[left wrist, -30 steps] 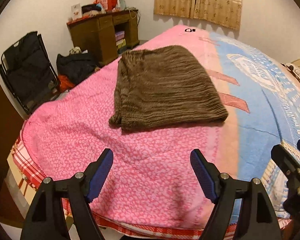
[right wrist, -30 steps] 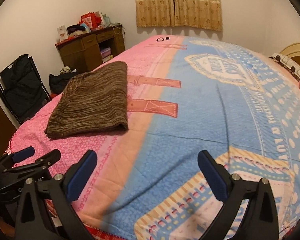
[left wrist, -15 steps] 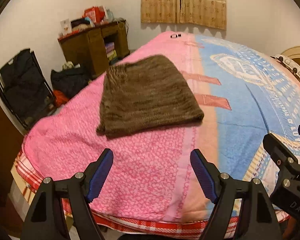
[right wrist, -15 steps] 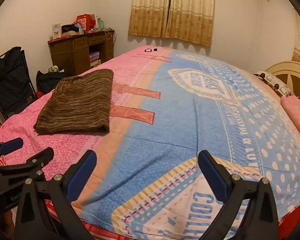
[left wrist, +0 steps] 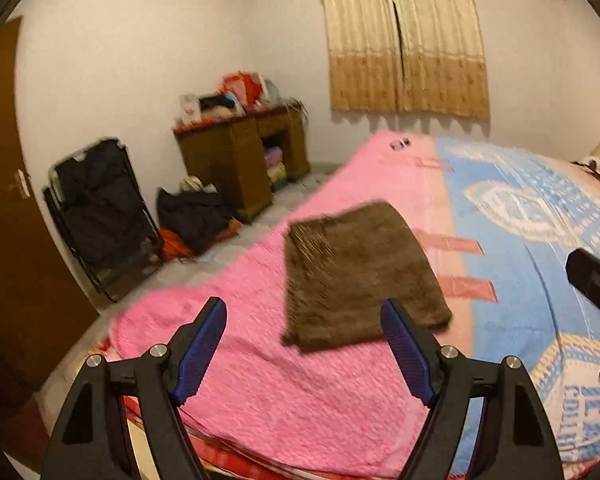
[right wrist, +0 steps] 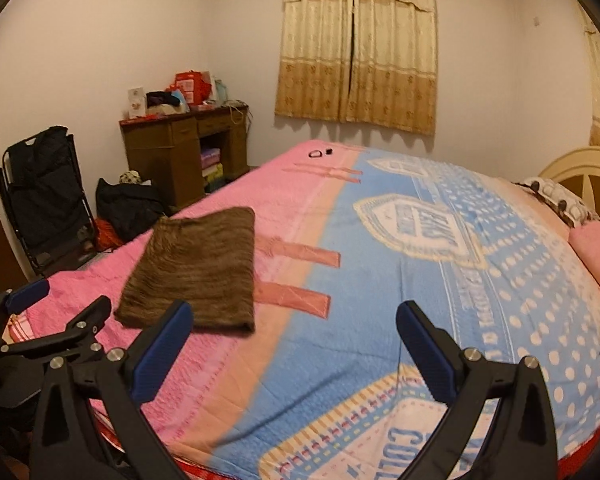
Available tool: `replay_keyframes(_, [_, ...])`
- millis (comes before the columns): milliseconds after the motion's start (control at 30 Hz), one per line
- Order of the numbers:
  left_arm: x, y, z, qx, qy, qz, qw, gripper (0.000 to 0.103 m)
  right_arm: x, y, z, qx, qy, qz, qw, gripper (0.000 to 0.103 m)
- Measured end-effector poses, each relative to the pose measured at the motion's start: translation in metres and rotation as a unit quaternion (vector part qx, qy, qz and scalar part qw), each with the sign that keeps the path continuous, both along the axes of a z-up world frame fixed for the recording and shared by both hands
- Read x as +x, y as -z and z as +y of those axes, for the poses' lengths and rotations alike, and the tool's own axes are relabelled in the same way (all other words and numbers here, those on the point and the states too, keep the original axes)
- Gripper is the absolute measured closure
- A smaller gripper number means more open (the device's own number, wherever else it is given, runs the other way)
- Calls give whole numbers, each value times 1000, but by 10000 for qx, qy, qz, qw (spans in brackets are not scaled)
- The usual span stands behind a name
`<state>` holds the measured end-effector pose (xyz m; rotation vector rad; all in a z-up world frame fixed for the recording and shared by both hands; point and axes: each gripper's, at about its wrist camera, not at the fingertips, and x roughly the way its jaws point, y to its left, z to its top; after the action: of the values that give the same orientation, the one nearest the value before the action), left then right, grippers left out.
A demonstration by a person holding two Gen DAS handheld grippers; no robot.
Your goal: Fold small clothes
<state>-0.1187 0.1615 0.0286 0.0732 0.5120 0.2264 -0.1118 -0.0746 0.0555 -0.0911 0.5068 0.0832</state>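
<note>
So the brown folded garment (left wrist: 360,276) is laid flat on the pink side of the bedspread (left wrist: 300,400), untouched. Both the left gripper (left wrist: 304,348) and the right gripper (right wrist: 292,356) are held wide apart, with nothing gripped between the jaws.

Both tools are lifting away from the bed now and tipping upward! From the left tool (left wrist: 304,354), the folded brown garment (left wrist: 360,276) has slid down the picture to sit right between its blue pads, where a second ago it lay well above them, and the curtain (left wrist: 404,36) now shows nearly whole. From the right tool (right wrist: 294,354), the garment (right wrist: 198,270) has dropped toward the left pad too, and the headboard (right wrist: 580,168) at the bed's far right corner has come into sight, with far more wall above.
</note>
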Motion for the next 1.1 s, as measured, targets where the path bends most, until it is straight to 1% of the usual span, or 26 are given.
replay_keyframes(67, [-8,-12,4,96,-82,-269,9996,23,1,-9,3,95,-19,-80,9999,0])
replay_keyframes(133, [-13,-18,5,136,-105,-438,9989,22,-3,-17,3,328,-25,-177,9993,0])
replay_keyframes(167, [-16,-22,5,133,-94,-516,9985,21,-6,-19,4,428,-32,-223,9988,0])
replay_keyframes(200, [-17,-23,5,122,-78,-547,9984,15,-11,-19,3,534,-24,-283,9982,0])
replay_keyframes(233, [-20,-25,5,97,-33,-599,9982,13,-15,-19,4,601,-5,-338,9976,0])
replay_keyframes(300, [-23,-29,4,60,53,-684,9976,13,-26,-17,4,689,-21,-518,9963,0])
replay_keyframes(433, [-25,-32,-1,153,34,-717,9973,13,-39,-20,5,562,133,-883,9944,0])
replay_keyframes(600, [-30,-30,-6,316,-285,-698,9967,13,-42,-26,-9,906,173,-1055,9901,0])
replay_keyframes(733, [-32,-29,-6,267,-237,-738,9966,13,-42,-25,-12,1004,190,-1125,9884,0])
replay_keyframes(900, [-33,-28,-7,193,-130,-675,9974,13,-44,-24,-12,970,174,-1096,9891,0])
replay_keyframes(1100, [-32,-27,-7,95,-78,-619,9980,13,-46,-25,-9,945,160,-1182,9884,0])
